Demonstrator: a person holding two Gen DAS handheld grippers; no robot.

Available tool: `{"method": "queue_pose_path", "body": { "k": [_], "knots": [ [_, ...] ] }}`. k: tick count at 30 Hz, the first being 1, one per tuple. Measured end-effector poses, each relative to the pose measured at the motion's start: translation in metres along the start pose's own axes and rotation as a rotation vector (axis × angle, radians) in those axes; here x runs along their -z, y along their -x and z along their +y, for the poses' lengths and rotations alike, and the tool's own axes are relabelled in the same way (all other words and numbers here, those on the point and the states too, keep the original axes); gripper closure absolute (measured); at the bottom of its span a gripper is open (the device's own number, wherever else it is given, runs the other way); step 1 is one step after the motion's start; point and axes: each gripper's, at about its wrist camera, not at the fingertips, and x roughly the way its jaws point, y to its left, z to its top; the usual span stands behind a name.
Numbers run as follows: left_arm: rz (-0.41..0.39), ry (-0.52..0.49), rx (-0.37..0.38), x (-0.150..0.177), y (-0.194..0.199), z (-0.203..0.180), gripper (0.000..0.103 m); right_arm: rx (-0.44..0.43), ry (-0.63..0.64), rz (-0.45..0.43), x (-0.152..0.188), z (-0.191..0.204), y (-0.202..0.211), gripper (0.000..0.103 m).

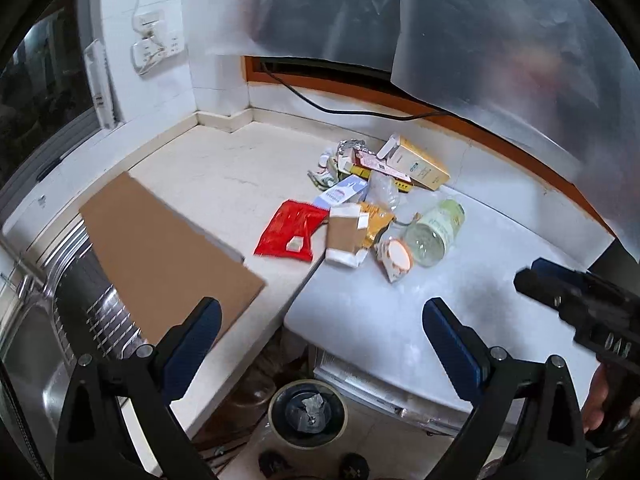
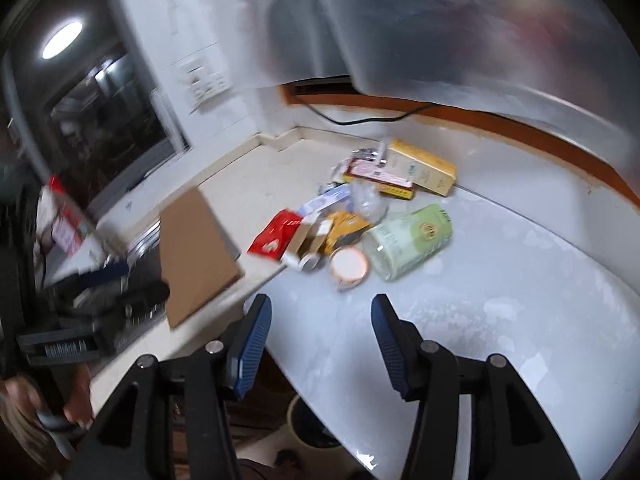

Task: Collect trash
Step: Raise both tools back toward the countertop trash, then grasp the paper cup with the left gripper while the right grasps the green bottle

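Trash (image 1: 372,208) is seen heaped on the white counter (image 1: 400,304), ahead of and below both grippers and touched by neither. Within the heap, a clear jar (image 1: 436,232) lies on its side beside an orange-rimmed lid (image 1: 398,258), a red packet (image 1: 290,230), a small brown-and-white carton (image 1: 346,236) and a yellow box (image 1: 420,162) at the far edge. The left gripper (image 1: 322,320) is held wide apart with nothing between its blue pads. The right gripper (image 2: 320,316) is also parted and empty, its jaws partly spread. A cardboard sheet (image 1: 168,248) is laid to the left gripper's left, over the sink (image 1: 28,352). A dark bin (image 1: 306,408) is seen below, between the left gripper's fingers.
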Motion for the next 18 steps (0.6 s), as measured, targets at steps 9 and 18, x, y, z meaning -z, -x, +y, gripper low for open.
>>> {"method": "queue_pose_path", "body": {
  "k": [9,18],
  "knots": [
    [0.117,-0.028,0.099,-0.05,-0.083,-0.009,0.017,0.081,-0.25,0.081,-0.044,-0.049,-0.066,0.047],
    [0.303,0.006,0.173,-0.074,-0.181,0.001,0.033,0.171,-0.487,0.142,-0.059,-0.085,-0.131,0.032]
  ]
}}
